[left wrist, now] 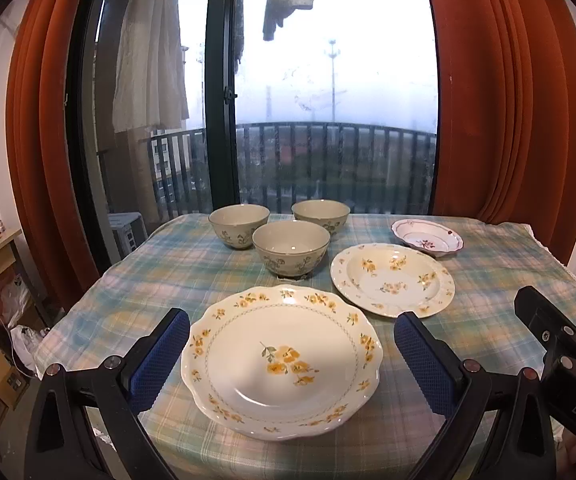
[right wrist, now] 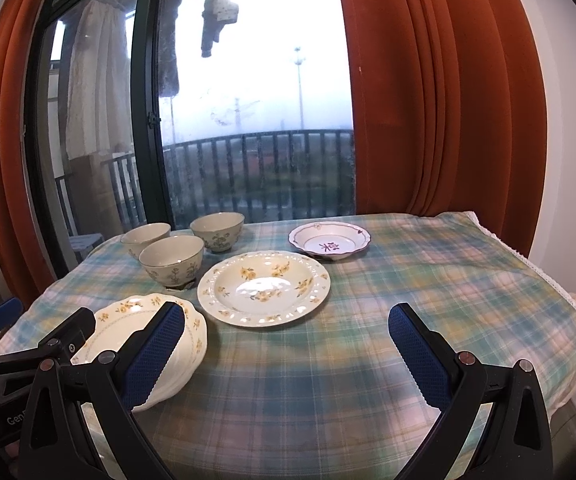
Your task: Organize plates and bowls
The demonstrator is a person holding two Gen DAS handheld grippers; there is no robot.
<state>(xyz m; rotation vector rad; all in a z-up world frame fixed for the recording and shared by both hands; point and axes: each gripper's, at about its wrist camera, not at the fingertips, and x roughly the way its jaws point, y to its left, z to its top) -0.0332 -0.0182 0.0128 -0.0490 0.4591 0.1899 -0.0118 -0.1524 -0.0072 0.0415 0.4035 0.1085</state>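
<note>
A desk (left wrist: 176, 264) covered in a green plaid cloth stands before a balcony window framed by rust-red curtains (left wrist: 503, 92). Six dishes lie on it, none stacked, so the sorting appears not yet begun.

In the left wrist view, the left gripper (left wrist: 291, 334) has its jaws spread wide on either side of a large yellow-flowered plate (left wrist: 282, 360) at lower centre, holding nothing; this looks like a lining-up for a first pick. Up and to the right sits a deeper yellow-flowered plate (left wrist: 392, 279), and beyond it a small white dish with a purple flower (left wrist: 427, 237). Three grey-green bowls (left wrist: 291, 249) cluster at centre, kept together by kind. The right gripper's black body intrudes at the right edge.

In the right wrist view, the right gripper (right wrist: 286, 330) is likewise spread and empty, over bare cloth at lower centre. This view alone shows the empty right half of the desk, probably room for stacks, and the large plate's scalloped side profile. The left view alone shows that plate's full face.
</note>
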